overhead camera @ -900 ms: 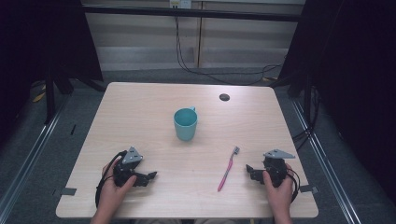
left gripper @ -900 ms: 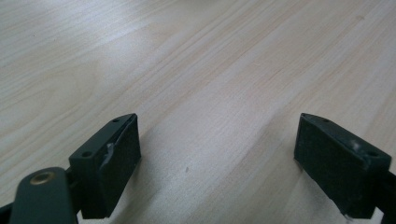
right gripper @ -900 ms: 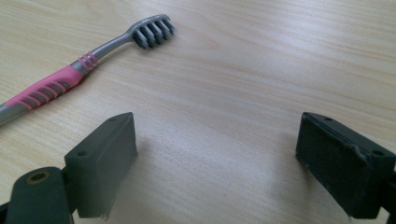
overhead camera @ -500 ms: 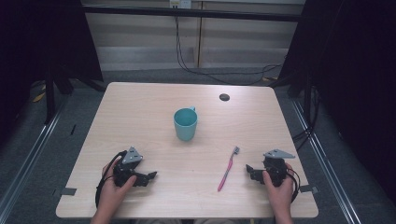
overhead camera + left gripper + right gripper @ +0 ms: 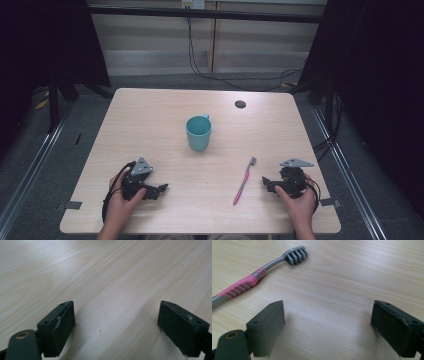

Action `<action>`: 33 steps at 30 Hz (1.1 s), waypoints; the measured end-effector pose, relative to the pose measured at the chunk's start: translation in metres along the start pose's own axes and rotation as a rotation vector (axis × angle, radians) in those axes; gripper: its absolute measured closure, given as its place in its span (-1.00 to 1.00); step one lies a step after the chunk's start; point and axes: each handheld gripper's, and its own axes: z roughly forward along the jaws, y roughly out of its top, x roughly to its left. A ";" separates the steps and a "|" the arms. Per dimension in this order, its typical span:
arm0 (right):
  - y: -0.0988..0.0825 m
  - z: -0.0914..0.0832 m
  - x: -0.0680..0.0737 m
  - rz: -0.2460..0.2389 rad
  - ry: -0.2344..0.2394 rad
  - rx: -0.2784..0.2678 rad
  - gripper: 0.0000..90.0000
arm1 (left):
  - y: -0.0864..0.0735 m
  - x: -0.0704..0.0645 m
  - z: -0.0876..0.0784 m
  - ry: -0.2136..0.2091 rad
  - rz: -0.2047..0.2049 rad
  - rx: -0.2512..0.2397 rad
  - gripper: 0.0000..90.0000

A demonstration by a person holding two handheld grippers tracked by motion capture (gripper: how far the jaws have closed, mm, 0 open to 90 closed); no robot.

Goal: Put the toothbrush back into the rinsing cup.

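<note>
1. Right, both claws rest on the worktop [image 5: 150, 115] near its front edge, nothing picked up. Left claw [image 5: 161, 188] jaws spread wide, bare wood between them. Right claw [image 5: 265, 181] jaws also wide apart, empty.
2. The toothbrush [image 5: 243, 175], pink handle and grey head, lies flat just beside the right claw, bristle end toward the far side. In the right gripper view it [image 5: 262, 272] sits ahead and left of the jaws, not between them.
3. Risk: it lies flat and thin. Jaws coming down too high would likely close on air; too low and they scrape the wood and skid it away.
4. Risk: the claw isn't lined up with the handle. Closing from an angle could roll or flick it.
5. The teal mug [image 5: 198, 132] stands upright mid-worktop, well apart from the brush. It looks empty, though its bottom is shadowed.
6. Risk: a high pinch near the head leaves a long handle swinging, which could clip the mug rim and tip it.
7. A small dark disc [image 5: 240, 104] sits near the far edge, out of the way.
</note>
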 end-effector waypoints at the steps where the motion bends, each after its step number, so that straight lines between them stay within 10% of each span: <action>1: 0.002 0.001 0.001 -0.009 0.002 0.007 -0.74 | 0.000 0.000 0.000 0.000 0.000 0.000 -0.68; 11: 0.019 0.003 0.013 -0.029 0.020 0.120 -0.74 | 0.000 0.000 0.000 0.000 0.000 0.000 -0.68; 33: 0.058 0.000 0.036 -0.067 0.101 0.182 -0.59 | 0.000 0.000 0.000 0.000 0.000 0.000 -0.68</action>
